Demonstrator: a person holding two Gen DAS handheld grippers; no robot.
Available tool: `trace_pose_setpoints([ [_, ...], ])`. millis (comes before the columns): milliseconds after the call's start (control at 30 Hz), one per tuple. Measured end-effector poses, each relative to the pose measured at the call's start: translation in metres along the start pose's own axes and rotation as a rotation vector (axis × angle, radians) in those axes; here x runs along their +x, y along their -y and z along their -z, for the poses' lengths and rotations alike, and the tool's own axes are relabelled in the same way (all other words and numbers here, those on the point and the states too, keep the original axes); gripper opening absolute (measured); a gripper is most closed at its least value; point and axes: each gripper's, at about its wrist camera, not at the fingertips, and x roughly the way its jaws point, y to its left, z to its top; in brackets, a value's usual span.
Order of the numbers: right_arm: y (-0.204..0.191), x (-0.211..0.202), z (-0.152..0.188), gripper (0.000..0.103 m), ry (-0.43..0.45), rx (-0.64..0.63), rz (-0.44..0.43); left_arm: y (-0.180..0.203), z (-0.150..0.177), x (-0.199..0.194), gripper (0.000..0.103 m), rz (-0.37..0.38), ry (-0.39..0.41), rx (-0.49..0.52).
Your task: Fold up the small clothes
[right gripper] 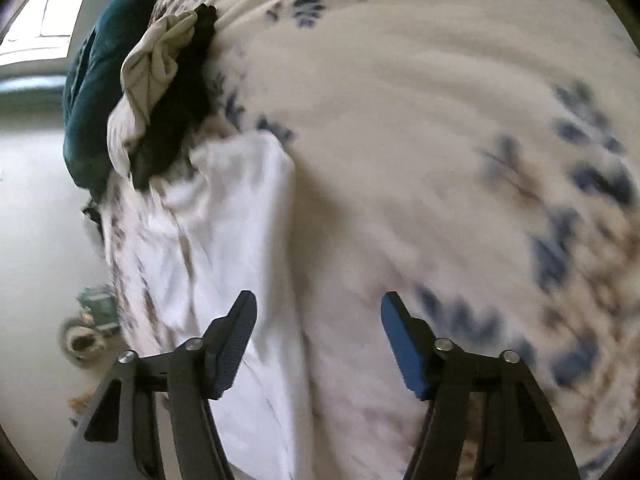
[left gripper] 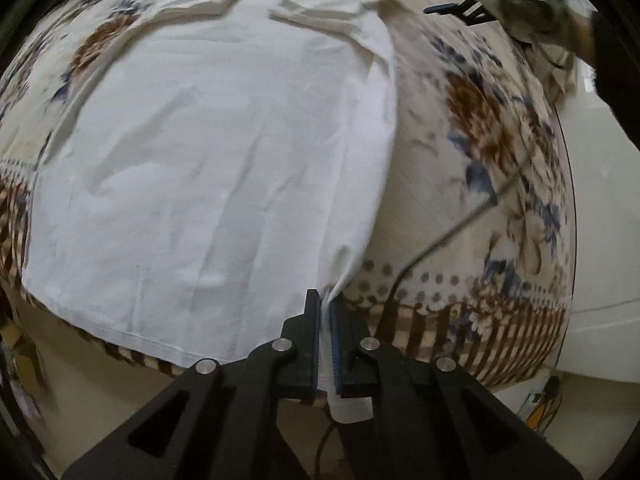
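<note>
From the left wrist we see our left gripper point(left gripper: 326, 312) pinching the near right corner of the white garment point(left gripper: 208, 168), which lies spread flat on the floral blanket point(left gripper: 472, 128), while a thin dark cable point(left gripper: 444, 240) trails across the blanket just beside it and our gloved right hand point(left gripper: 524, 4) hovers at the far edge with its tool. From the right wrist, our right gripper point(right gripper: 318, 340) hangs spread wide and empty above the garment's edge and the blanket, with a heap of beige, black and teal clothes point(right gripper: 160, 80) bunched at the far end.
</note>
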Motion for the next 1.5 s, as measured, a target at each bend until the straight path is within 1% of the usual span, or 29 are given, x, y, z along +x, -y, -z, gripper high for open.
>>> trace_pose_setpoints([
  [33,-0.004,0.008,-0.01,0.057,-0.001,0.013,0.001,-0.003,-0.001,-0.002,0.003,-0.001,0.007,-0.011],
  [67,-0.009,0.018,-0.02,0.048,-0.016,0.024,0.0,-0.008,-0.002,-0.004,0.003,0.002,0.015,-0.025],
  [100,-0.012,0.028,-0.027,0.034,-0.033,0.035,-0.005,-0.012,-0.003,-0.006,0.003,0.004,0.02,-0.034],
  [133,-0.016,0.036,-0.031,0.025,-0.04,0.043,0.004,-0.015,-0.003,-0.009,0.003,0.006,0.027,-0.042],
  [167,-0.022,0.04,-0.034,0.006,-0.042,0.032,0.015,-0.021,-0.003,-0.013,0.003,0.013,0.036,-0.054],
  [200,-0.03,0.043,-0.034,0.002,-0.033,0.007,0.051,-0.029,-0.005,-0.018,0.003,0.022,0.045,-0.068],
  [233,-0.044,0.042,-0.034,0.002,-0.005,-0.025,0.098,-0.033,-0.006,-0.022,0.003,0.027,0.052,-0.076],
  [300,-0.066,0.037,-0.031,0.002,0.013,-0.058,0.115,-0.052,-0.009,-0.035,0.003,0.054,0.068,-0.11],
  [400,-0.11,0.024,-0.026,0.002,0.04,-0.114,0.151,-0.083,-0.014,-0.053,0.003,0.096,0.083,-0.171],
  [467,-0.145,0.018,-0.025,0.002,0.045,-0.158,0.178,-0.114,-0.016,-0.065,0.003,0.108,0.095,-0.217],
  [533,-0.187,0.021,-0.023,0.002,0.042,-0.204,0.212,-0.148,-0.017,-0.074,0.002,0.12,0.102,-0.269],
  [633,-0.245,0.039,-0.017,0.002,0.029,-0.272,0.265,-0.204,-0.02,-0.078,0.002,0.133,0.106,-0.347],
  [700,-0.281,0.058,-0.013,0.002,0.022,-0.317,0.304,-0.232,-0.022,-0.077,0.002,0.127,0.112,-0.375],
  [767,-0.325,0.092,-0.008,0.002,0.014,-0.36,0.354,-0.262,-0.024,-0.072,0.002,0.125,0.116,-0.407],
  [867,-0.367,0.138,-0.005,0.002,0.007,-0.382,0.413,-0.3,-0.028,-0.064,0.002,0.126,0.112,-0.445],
  [900,-0.381,0.156,-0.004,0.002,0.006,-0.393,0.445,-0.311,-0.029,-0.06,0.002,0.128,0.107,-0.455],
  [1000,-0.402,0.201,-0.002,0.002,-0.012,-0.404,0.529,-0.341,-0.031,-0.042,0.002,0.147,0.078,-0.486],
  [1100,-0.411,0.237,-0.001,0.002,-0.029,-0.402,0.608,-0.36,-0.032,-0.021,0.003,0.17,0.03,-0.491],
  [1167,-0.41,0.253,-0.002,0.002,-0.05,-0.38,0.621,-0.369,-0.033,-0.005,0.004,0.196,-0.018,-0.511],
  [1200,-0.408,0.26,-0.004,0.002,-0.072,-0.363,0.62,-0.374,-0.031,0.002,0.007,0.216,-0.045,-0.515],
  [1233,-0.405,0.261,-0.005,0.004,-0.077,-0.343,0.613,-0.38,-0.031,0.008,0.007,0.223,-0.072,-0.518],
  [1267,-0.403,0.259,-0.005,0.012,-0.08,-0.325,0.601,-0.385,-0.029,0.009,0.009,0.231,-0.095,-0.523],
  [1300,-0.4,0.253,-0.003,0.031,-0.088,-0.305,0.563,-0.389,-0.028,0.008,0.011,0.24,-0.101,-0.526],
  [1333,-0.398,0.245,0.0,0.042,-0.095,-0.289,0.513,-0.394,-0.026,0.004,0.015,0.238,-0.104,-0.527],
  [1367,-0.395,0.232,0.006,0.056,-0.087,-0.274,0.46,-0.399,-0.025,-0.003,0.027,0.226,-0.107,-0.524],
  [1400,-0.392,0.218,0.013,0.06,-0.074,-0.267,0.423,-0.402,-0.025,-0.008,0.044,0.226,-0.103,-0.517],
  [1433,-0.385,0.2,0.025,0.062,-0.066,-0.265,0.39,-0.405,-0.025,-0.013,0.053,0.227,-0.091,-0.513],
  [1467,-0.378,0.187,0.037,0.067,-0.066,-0.265,0.371,-0.409,-0.026,-0.019,0.062,0.228,-0.074,-0.508],
  [1500,-0.367,0.169,0.055,0.07,-0.066,-0.271,0.356,-0.413,-0.026,-0.021,0.062,0.239,-0.061,-0.501],
])
